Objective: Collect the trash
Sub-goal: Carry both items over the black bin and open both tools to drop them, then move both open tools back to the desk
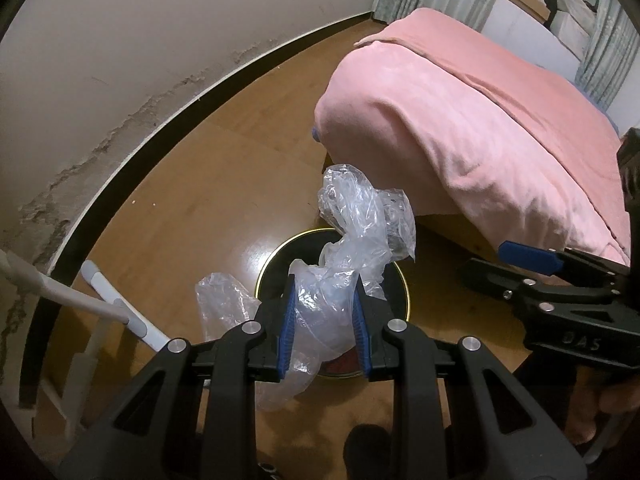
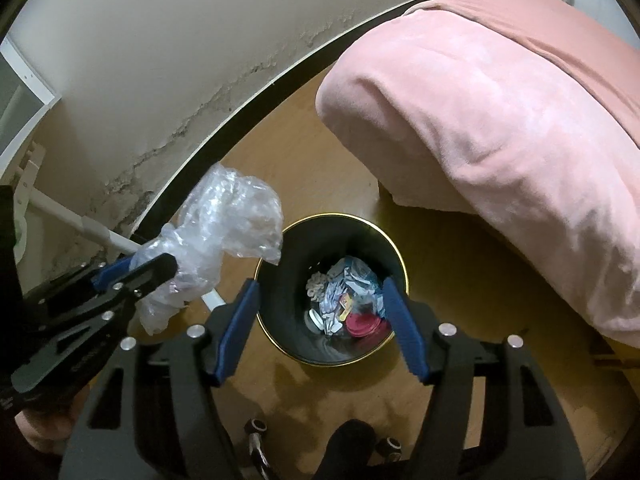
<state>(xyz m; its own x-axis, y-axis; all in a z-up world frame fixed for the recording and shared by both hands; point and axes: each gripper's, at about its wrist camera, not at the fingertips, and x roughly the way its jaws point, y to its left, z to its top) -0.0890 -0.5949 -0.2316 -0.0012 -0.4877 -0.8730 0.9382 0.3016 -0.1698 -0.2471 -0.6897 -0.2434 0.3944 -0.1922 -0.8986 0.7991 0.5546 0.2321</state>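
Note:
My left gripper [image 1: 323, 312] is shut on a crumpled clear plastic bag [image 1: 352, 232] and holds it above a round black trash bin with a gold rim [image 1: 406, 296] on the wooden floor. In the right wrist view the same bag [image 2: 224, 220] hangs from the left gripper [image 2: 156, 270] at the bin's left side. My right gripper [image 2: 320, 320] is open and empty, right over the bin [image 2: 280, 240], which holds several pieces of paper and wrapper trash [image 2: 344, 300]. The right gripper also shows at the right of the left wrist view [image 1: 520, 264].
A bed under a pink blanket [image 2: 500, 120] stands right of the bin. A white wall with a dark baseboard [image 1: 160, 120] runs along the left. A white rack or pole [image 1: 120, 312] leans by the wall.

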